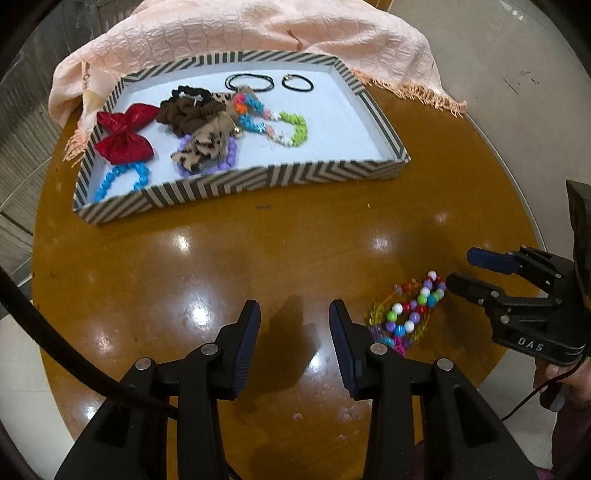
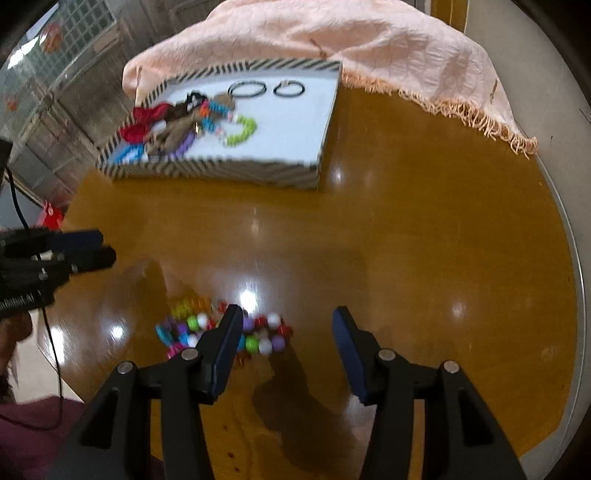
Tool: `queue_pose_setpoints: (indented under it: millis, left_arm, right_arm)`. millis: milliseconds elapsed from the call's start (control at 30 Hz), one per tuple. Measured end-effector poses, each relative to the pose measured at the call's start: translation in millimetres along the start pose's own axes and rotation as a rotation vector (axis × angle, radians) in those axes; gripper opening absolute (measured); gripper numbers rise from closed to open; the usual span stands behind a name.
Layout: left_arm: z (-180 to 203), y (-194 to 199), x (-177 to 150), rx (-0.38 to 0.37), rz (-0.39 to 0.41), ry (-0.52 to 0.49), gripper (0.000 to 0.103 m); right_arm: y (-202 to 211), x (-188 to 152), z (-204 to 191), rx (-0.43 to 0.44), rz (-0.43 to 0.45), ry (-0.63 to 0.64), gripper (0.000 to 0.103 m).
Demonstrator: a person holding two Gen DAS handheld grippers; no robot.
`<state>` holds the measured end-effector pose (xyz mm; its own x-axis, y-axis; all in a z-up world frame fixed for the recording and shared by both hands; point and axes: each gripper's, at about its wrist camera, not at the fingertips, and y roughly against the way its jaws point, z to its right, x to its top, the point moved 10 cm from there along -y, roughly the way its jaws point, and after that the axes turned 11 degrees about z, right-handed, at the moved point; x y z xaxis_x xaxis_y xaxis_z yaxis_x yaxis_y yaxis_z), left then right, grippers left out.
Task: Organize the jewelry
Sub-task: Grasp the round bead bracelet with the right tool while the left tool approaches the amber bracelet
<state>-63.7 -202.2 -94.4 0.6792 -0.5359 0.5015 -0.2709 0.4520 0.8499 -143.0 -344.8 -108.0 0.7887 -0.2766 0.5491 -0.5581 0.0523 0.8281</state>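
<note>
Your right hand-held gripper (image 2: 288, 325) points forward and down over the near part of the round brown bench (image 2: 406, 229). Its fingers stand wide apart and hold nothing. The pile of bead bracelets (image 2: 221, 328) lies on the bench at its left finger (image 2: 227, 343), which covers part of the pile; whether the finger touches the beads cannot be told. In the left wrist view the right hand-held gripper (image 1: 460, 271) comes in from the right edge, with its lower fingertip at the edge of the bead bracelets (image 1: 408, 310).

Your left hand-held gripper (image 1: 294, 314) hangs over bare bench (image 1: 258, 251), fingers wide apart and empty, with the bracelets just beside its right finger.

Farther out, the striped tray (image 1: 258, 181) sits on the bench, well apart from both grippers. It holds a red bow (image 1: 125, 133), a brown scrunchie (image 1: 188, 110), more bead bracelets and two black hair ties (image 1: 269, 82). A peach cloth (image 1: 258, 29) lies behind the tray.
</note>
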Motion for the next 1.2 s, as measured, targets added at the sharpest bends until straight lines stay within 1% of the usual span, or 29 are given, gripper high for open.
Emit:
queue_pose_setpoints:
  millis: [100, 200, 400, 467, 600, 667, 733, 800, 867, 933, 1000, 1067, 1100, 1133, 1200]
  left_arm:
    - [0.2, 0.4, -3.9, -0.005, 0.000, 0.003, 0.024]
    - [0.8, 1.0, -5.0, -0.008, 0.005, 0.007, 0.024]
    - [-0.5, 1.0, -7.0, -0.007, 0.004, 0.013, 0.024]
    - [-2.1, 0.0, -7.2, -0.006, 0.001, 0.024, 0.024]
    - [-4.5, -2.8, -5.6, -0.005, -0.003, 0.036, 0.024]
    - [-3.9, -3.8, -5.2, -0.006, -0.004, 0.036, 0.024]
    - [-2.9, -4.8, -5.2, -0.006, -0.006, 0.036, 0.024]
    - [-1.5, -5.8, -5.5, -0.009, -0.008, 0.037, 0.024]
    - [-0.1, -6.9, -6.0, -0.010, -0.010, 0.035, 0.024]
    - [0.1, -7.9, -6.3, -0.010, -0.012, 0.035, 0.023]
    - [-1.0, -9.1, -6.1, -0.009, -0.013, 0.039, 0.024]
    - [-2.1, -9.9, -6.5, -0.008, -0.016, 0.041, 0.024]
    - [-2.5, -10.0, -6.2, -0.008, -0.016, 0.042, 0.024]
    - [-3.1, -9.8, -5.8, -0.008, -0.014, 0.041, 0.024]
    - [-3.6, -9.3, -5.3, -0.011, -0.013, 0.041, 0.024]
  right_arm:
    - [-0.8, -10.2, -1.6, 0.001, -0.017, 0.012, 0.053]
    - [-1.5, -13.7, -5.0, 0.010, -0.016, 0.015, 0.053]
    - [-11.4, -15.9, -6.7, -0.027, -0.017, 0.111, 0.052]
    - [-12.3, -15.4, -7.4, -0.016, -0.015, 0.120, 0.052]
    - [-17.6, -20.3, -17.4, 0.025, -0.049, 0.168, 0.052]
    - [-19.5, -21.3, -23.9, 0.037, -0.052, 0.198, 0.052]
    - [-19.8, -19.3, -25.0, 0.037, -0.046, 0.197, 0.052]
    - [-20.0, -14.8, -24.8, 0.053, -0.036, 0.165, 0.051]
    - [-21.0, -13.4, -25.7, 0.083, -0.030, 0.126, 0.043]
    - [-23.2, -14.2, -26.6, 0.115, -0.029, 0.081, 0.023]
    - [-25.1, -14.8, -27.8, 0.139, -0.022, 0.042, 0.018]
    - [-24.5, -14.1, -29.1, 0.142, -0.015, 0.034, 0.017]
    - [-22.7, -13.1, -29.0, 0.137, -0.004, 0.034, 0.011]
    - [-19.4, -10.5, -28.8, 0.136, 0.012, 0.030, 0.009]
    - [-11.0, -4.4, -28.9, 0.150, 0.027, 0.016, 0.009]
